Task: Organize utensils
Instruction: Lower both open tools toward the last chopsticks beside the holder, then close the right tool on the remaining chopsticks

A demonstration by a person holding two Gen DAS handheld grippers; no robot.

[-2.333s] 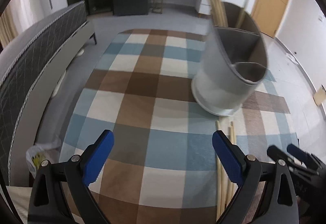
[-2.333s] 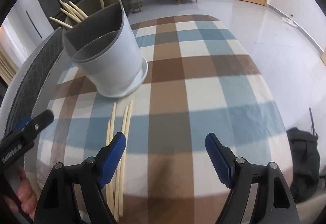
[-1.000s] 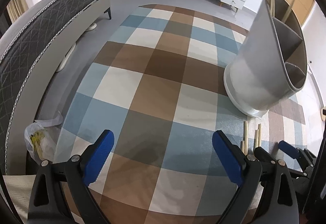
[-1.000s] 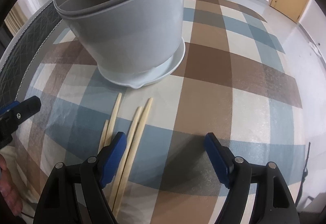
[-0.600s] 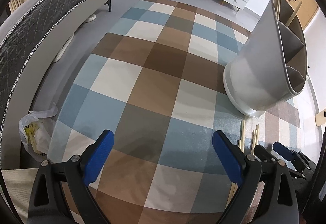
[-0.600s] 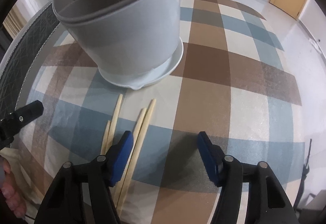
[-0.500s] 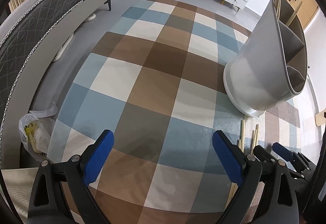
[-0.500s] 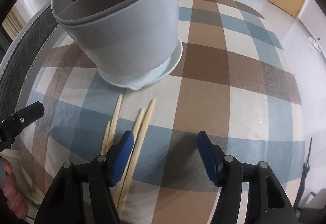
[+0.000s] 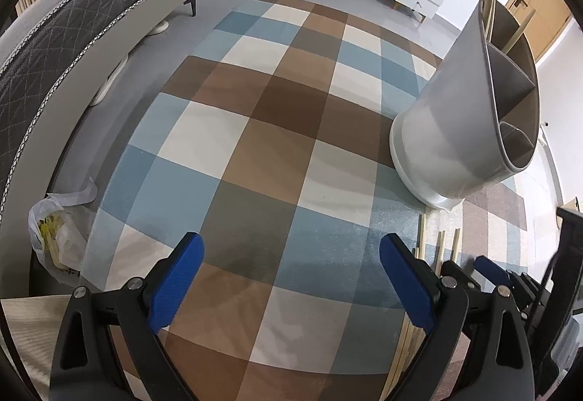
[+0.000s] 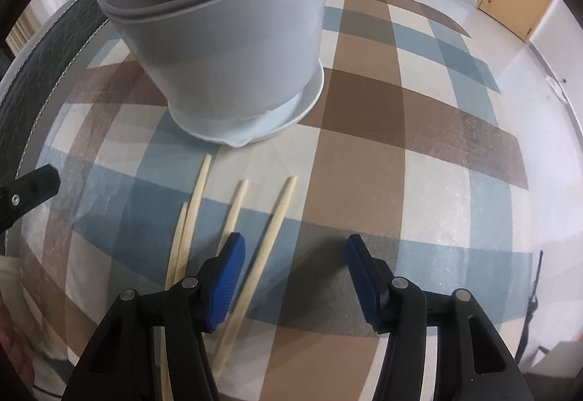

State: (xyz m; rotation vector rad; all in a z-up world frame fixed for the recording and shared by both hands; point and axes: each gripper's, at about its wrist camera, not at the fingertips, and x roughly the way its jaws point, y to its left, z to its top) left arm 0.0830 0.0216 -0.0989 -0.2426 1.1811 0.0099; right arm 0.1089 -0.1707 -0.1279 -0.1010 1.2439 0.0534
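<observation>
The left tongs (image 9: 289, 270) hang wide open over the checked cloth (image 9: 277, 131) on the surface, with nothing between the jaws. To their right lie four chopsticks (image 10: 280, 215), just in front of the grey holder (image 10: 233, 47), which stands upright with more chopsticks (image 9: 490, 11) in its far compartment. The right tongs (image 10: 295, 270) are closing, half open, the rightmost chopstick between the jaws but not yet gripped.

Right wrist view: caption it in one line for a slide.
Right gripper, jaws closing, above four loose chopsticks on a checked cloth, before the grey holder.
</observation>
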